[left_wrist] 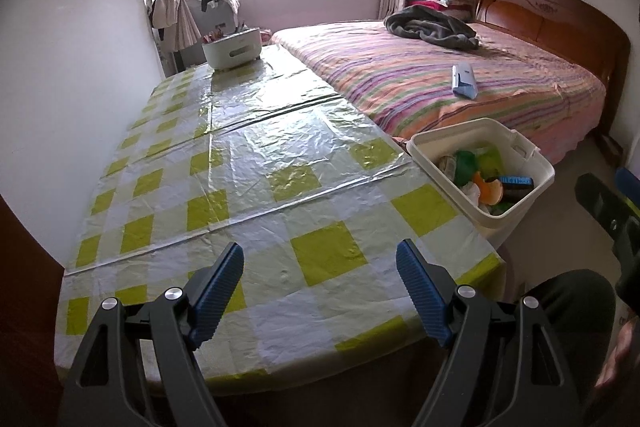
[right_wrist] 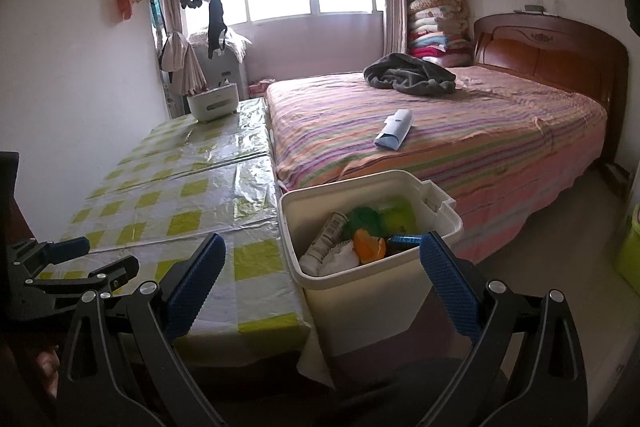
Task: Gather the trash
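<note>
- Left gripper (left_wrist: 320,291), black frame with blue ribbed pads, spread wide over the near edge of the long table under a glossy yellow-and-white checked plastic cloth (left_wrist: 256,163); nothing between the pads, nothing touched.
- Right gripper (right_wrist: 324,283), same black-and-blue build, also spread wide and empty, hovering just short of the cream rectangular plastic bin (right_wrist: 360,279).
- Cream bin standing on the floor, tight against the table's right side near the front corner, foot of the bed just behind it.
- Inside the bin, trash piled up: a white barcoded cylinder (right_wrist: 330,233), a crumpled green wrapper (right_wrist: 364,219), an orange peel-like piece (right_wrist: 370,247), white crumpled paper (right_wrist: 340,261), a blue ribbed item (right_wrist: 404,239) at the right.
- From the left wrist view, same bin (left_wrist: 516,215) off to the right of the table, the other gripper's black body at the far right edge.
- Checked tablecloth bare except for a white rounded plastic tub (left_wrist: 232,49) at the far end by the window.
- Out on the striped pink-and-purple bedsheet (right_wrist: 480,147), a white-and-blue rolled paper packet (right_wrist: 394,129) lying alone, well apart from both grippers.
- Dark grey crumpled blanket (right_wrist: 412,73) heaped further up the bed near the wooden headboard (right_wrist: 552,55).
- Left gripper seen from the right wrist view low at the left edge, one blue pad showing.
</note>
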A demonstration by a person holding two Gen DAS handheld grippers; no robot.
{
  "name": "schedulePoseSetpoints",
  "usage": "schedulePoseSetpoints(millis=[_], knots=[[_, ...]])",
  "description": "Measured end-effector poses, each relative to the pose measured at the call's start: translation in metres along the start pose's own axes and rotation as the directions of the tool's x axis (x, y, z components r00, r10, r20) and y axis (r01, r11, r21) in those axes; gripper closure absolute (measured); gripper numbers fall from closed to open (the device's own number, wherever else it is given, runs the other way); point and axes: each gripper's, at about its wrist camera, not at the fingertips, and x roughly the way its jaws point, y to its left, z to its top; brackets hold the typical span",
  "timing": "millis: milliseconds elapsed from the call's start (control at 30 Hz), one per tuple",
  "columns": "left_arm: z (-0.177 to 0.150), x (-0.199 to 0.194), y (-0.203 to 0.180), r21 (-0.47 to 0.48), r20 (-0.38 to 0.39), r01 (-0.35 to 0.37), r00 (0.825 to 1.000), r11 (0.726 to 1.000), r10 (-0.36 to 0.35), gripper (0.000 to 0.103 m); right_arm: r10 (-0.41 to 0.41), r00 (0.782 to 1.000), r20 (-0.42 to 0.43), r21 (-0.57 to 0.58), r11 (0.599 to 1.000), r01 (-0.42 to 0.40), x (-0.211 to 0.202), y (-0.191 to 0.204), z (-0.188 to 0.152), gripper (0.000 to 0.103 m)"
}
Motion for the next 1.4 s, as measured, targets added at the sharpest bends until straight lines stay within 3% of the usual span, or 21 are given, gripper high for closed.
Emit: schedulePoseSetpoints(millis=[1400], knots=[[0.0005,0.0003,-0.0026,0.019,-0.005,0.018,1.0,1.0,-0.018,0.026,0.004,1.0,-0.01,0.004,1.0,-0.004,0.0085,0.0029,-0.0061,0.007]])
